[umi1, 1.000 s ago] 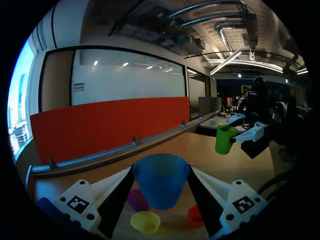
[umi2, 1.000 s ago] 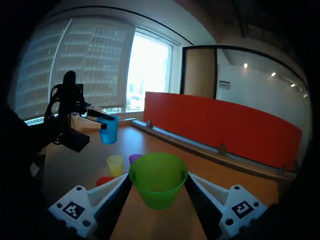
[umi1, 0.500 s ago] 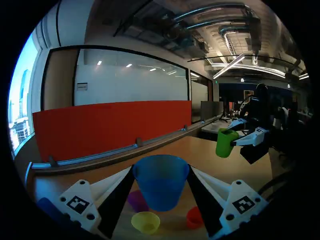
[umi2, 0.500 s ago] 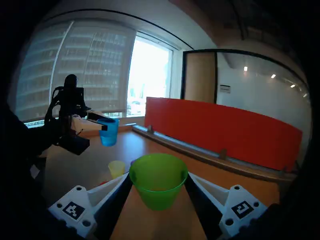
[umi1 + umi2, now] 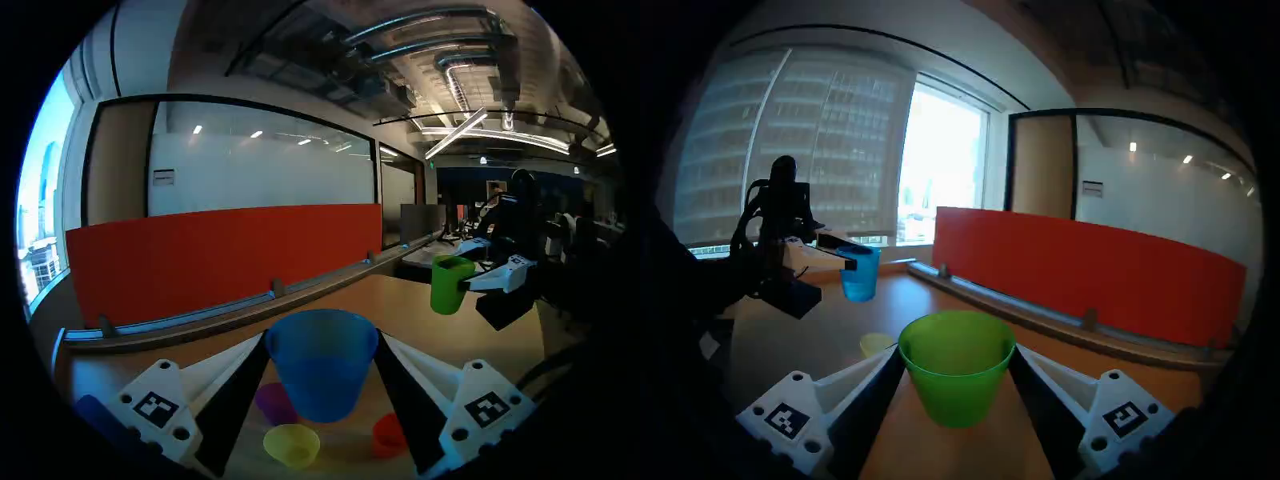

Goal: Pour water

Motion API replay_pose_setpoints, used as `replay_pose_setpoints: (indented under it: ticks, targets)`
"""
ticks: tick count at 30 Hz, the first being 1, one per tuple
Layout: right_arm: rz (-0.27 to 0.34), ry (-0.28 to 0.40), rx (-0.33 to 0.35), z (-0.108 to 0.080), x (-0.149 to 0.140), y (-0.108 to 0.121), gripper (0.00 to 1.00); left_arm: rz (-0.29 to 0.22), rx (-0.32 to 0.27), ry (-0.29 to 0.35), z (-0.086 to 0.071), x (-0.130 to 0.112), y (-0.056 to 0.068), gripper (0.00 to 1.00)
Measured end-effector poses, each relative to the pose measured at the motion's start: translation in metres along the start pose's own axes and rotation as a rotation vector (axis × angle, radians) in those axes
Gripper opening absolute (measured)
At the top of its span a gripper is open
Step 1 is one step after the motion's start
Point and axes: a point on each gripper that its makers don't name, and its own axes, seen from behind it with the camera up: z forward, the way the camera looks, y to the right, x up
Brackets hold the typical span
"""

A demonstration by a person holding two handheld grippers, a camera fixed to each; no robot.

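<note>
In the left gripper view my left gripper (image 5: 322,364) is shut on a blue cup (image 5: 322,362), held upright above the wooden table (image 5: 416,312). Farther off at the right, the right gripper (image 5: 460,282) holds a green cup (image 5: 446,283) upright in the air. The right gripper view shows my right gripper (image 5: 957,368) shut on that green cup (image 5: 957,365), and the left gripper (image 5: 850,258) at the left with the blue cup (image 5: 858,273). Neither cup's contents can be made out.
Below the blue cup on the table stand a purple cup (image 5: 275,402), a yellow cup (image 5: 291,444) and a red cup (image 5: 389,434). The yellow cup (image 5: 875,344) also peeks out beside the green one. A red divider panel (image 5: 224,252) runs along the table's far edge.
Both cups have stayed gripped and upright. The right gripper has risen a little, so the small cups on the table have sunk behind the green cup in its view.
</note>
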Motion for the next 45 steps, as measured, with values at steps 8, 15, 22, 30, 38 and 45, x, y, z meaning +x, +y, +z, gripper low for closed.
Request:
replay_pose_setpoints:
  ticks: [8, 15, 22, 30, 38, 45]
  targets:
    - [0.007, 0.016, 0.009, 0.005, 0.004, -0.005, 0.92, 0.003, 0.006, 0.004, -0.004, -0.002, -0.001, 0.89]
    - [-0.015, 0.013, 0.033, 0.010, 0.003, -0.013, 0.92, 0.014, 0.020, 0.020, -0.008, 0.000, -0.005, 0.89]
    - [-0.022, 0.008, 0.086, 0.020, -0.002, -0.034, 0.91, 0.021, 0.021, 0.041, -0.011, 0.003, -0.004, 0.89]
    - [0.011, 0.034, 0.165, 0.035, 0.007, -0.063, 0.91, 0.062, 0.032, 0.065, -0.018, 0.013, -0.002, 0.89]
    - [0.018, 0.032, 0.216, 0.048, 0.005, -0.085, 0.91, 0.121, 0.068, 0.079, -0.023, 0.022, -0.009, 0.89]
    - [0.019, 0.034, 0.249, 0.058, 0.003, -0.100, 0.91, 0.199, 0.108, 0.087, -0.028, 0.028, -0.015, 0.89]
